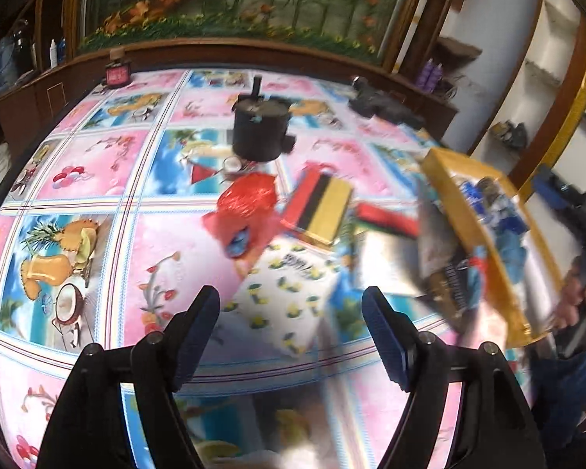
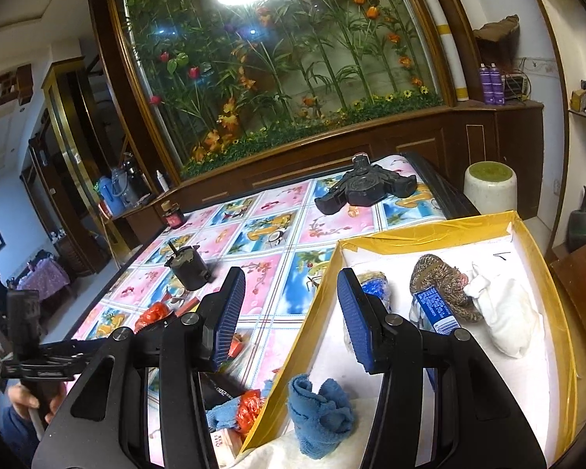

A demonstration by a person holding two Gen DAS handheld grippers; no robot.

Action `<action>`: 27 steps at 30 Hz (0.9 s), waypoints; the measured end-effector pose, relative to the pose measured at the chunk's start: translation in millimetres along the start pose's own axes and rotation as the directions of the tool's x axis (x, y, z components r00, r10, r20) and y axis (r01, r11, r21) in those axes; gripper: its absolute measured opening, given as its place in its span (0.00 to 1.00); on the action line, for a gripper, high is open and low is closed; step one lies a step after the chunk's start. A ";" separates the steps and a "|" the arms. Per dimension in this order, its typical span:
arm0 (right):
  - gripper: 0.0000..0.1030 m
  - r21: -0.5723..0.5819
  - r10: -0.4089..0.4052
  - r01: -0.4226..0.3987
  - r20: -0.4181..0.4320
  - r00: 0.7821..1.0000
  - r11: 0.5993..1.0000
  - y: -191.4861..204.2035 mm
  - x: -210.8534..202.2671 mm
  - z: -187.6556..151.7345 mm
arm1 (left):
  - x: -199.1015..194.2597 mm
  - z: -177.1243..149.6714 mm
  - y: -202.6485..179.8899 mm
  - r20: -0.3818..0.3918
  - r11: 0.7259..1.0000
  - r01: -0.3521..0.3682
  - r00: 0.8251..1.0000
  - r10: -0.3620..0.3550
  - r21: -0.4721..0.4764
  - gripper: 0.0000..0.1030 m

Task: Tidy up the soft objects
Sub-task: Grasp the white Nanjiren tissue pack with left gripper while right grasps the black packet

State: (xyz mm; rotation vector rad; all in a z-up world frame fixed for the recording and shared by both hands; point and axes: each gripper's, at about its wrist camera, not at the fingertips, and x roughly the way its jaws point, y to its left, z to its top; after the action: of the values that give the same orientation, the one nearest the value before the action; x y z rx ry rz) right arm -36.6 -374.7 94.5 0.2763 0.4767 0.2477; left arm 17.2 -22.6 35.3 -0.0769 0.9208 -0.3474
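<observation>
My left gripper (image 1: 291,312) is open and empty above a white pack printed with lemons (image 1: 285,301). Beyond it lie a red mesh scrubber (image 1: 244,211) and striped sponges (image 1: 324,207). The yellow-rimmed box (image 1: 445,179) is at the right. My right gripper (image 2: 289,308) is open and empty, straddling the left wall of the yellow box (image 2: 312,312). Inside the box lie a blue cloth (image 2: 318,410), a brown knitted item (image 2: 441,273), a white cloth (image 2: 504,312) and a blue-labelled pack (image 2: 435,308).
A black cylindrical object (image 1: 258,129) stands mid-table, also in the right wrist view (image 2: 187,267). A black three-armed device (image 2: 365,187) lies at the far edge. A dark red jar (image 2: 174,215) stands far left. The left hand-held gripper (image 2: 27,336) shows at lower left.
</observation>
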 end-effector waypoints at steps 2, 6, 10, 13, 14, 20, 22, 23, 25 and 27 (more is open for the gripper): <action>0.48 -0.004 0.006 -0.006 -0.004 1.000 1.000 0.5 1.9 0.2 | 9.4 0.6 1.4 -0.017 0.999 -0.029 0.999 0.029 0.020 0.73; 0.48 -0.016 0.024 -0.024 -0.010 1.000 1.000 4.1 4.2 -1.0 | 25.8 1.0 -3.4 -0.073 0.997 -0.015 0.997 0.021 0.078 0.73; 0.48 -0.050 0.064 -0.066 -0.032 0.997 0.997 13.4 7.8 -3.5 | 42.7 5.8 -5.2 -0.089 0.990 -0.072 0.993 0.083 0.118 0.73; 0.58 -0.099 0.123 -0.132 -0.093 0.988 0.986 27.0 16.6 -9.0 | 46.3 5.7 -6.9 -0.059 0.983 -0.124 0.989 0.133 0.134 0.73; 0.63 -0.119 0.139 -0.153 -0.114 0.984 0.981 33.1 20.0 -12.1 | 45.9 4.2 -6.6 -0.047 0.982 -0.132 0.989 0.139 0.136 0.72; 0.64 -0.256 0.203 -0.290 -0.319 0.926 0.922 83.0 48.7 -40.7 | 38.9 3.1 4.1 -0.002 0.982 -0.150 0.989 0.151 0.112 0.51; 0.64 -0.301 0.143 -0.265 -0.372 0.917 0.916 96.2 61.3 -49.7 | 37.9 3.6 7.7 0.001 0.984 -0.149 0.989 0.149 0.101 0.51; 0.64 -0.333 0.107 -0.252 -0.398 0.911 0.909 102.0 68.5 -54.1 | 37.5 3.6 8.3 0.002 0.984 -0.149 0.989 0.149 0.097 0.51; 0.64 -0.361 0.031 -0.206 -0.436 0.899 0.910 107.1 82.2 -57.0 | 37.0 3.9 9.5 0.002 0.985 -0.146 0.989 0.147 0.093 0.51; 0.64 -0.356 0.006 -0.206 -0.489 0.872 0.912 109.2 94.5 -58.0 | 36.3 3.8 10.1 0.002 0.986 -0.145 0.989 0.145 0.089 0.51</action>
State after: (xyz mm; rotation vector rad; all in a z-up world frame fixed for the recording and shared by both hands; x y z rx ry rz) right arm -1.8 -233.0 40.5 -0.1710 0.8901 0.5233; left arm 43.0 -25.3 7.6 0.0721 0.9085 -0.2530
